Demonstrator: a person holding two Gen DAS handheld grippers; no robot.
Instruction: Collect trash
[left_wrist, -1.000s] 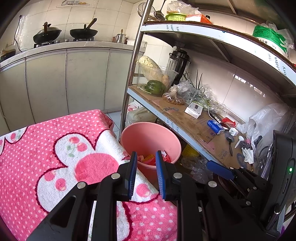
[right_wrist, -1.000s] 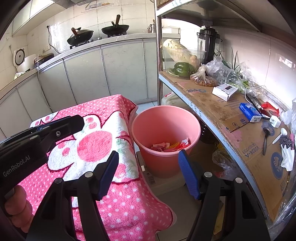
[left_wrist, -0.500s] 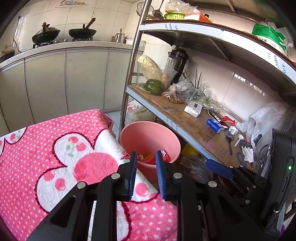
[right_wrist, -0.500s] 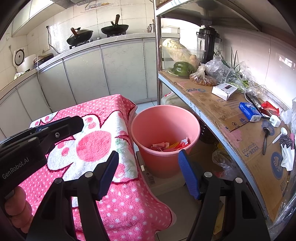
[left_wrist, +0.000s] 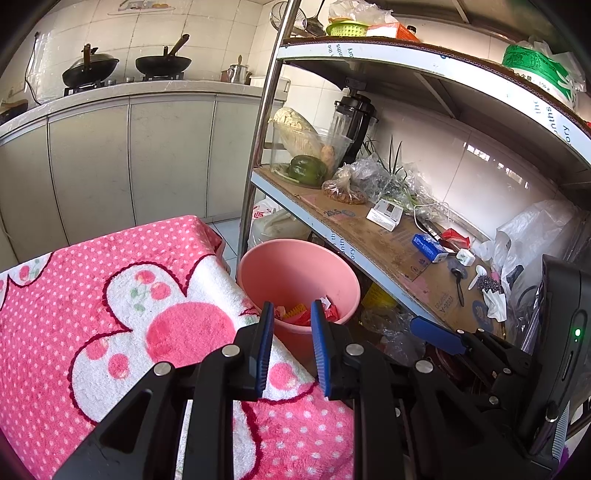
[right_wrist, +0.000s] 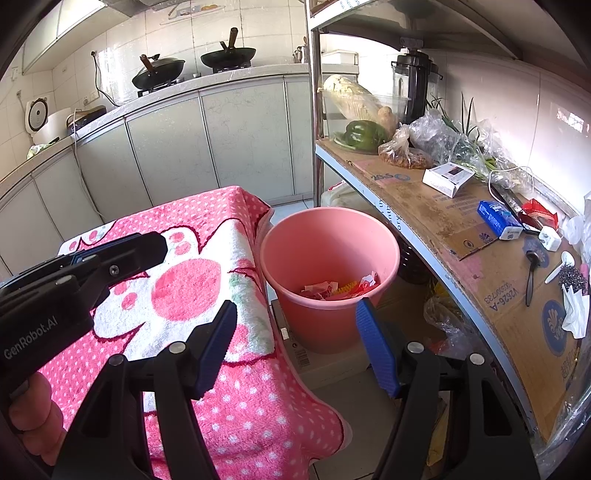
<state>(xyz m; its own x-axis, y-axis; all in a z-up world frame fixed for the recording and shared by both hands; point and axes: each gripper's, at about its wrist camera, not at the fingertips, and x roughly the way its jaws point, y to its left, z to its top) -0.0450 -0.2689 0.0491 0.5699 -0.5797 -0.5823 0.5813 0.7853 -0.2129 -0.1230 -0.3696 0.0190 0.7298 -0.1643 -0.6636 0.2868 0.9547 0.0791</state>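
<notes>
A pink bucket (right_wrist: 332, 236) stands on the floor between the pink-towelled table and the metal shelf; it also shows in the left wrist view (left_wrist: 295, 266). Red, white and yellow wrappers (right_wrist: 340, 288) lie at its bottom. My left gripper (left_wrist: 292, 325) hangs over the table's right edge beside the bucket, its jaws a narrow gap apart with nothing between them. My right gripper (right_wrist: 297, 325) is wide open and empty, in front of the bucket and above the floor. The left gripper also shows in the right wrist view (right_wrist: 92, 266).
The pink polka-dot towel (left_wrist: 110, 295) covers the table on the left. The metal shelf (right_wrist: 461, 229) on the right holds cardboard, a blue box, a white box, bagged vegetables and a blender. Grey cabinets (right_wrist: 221, 140) with woks stand behind. A cardboard box (right_wrist: 325, 362) lies under the bucket.
</notes>
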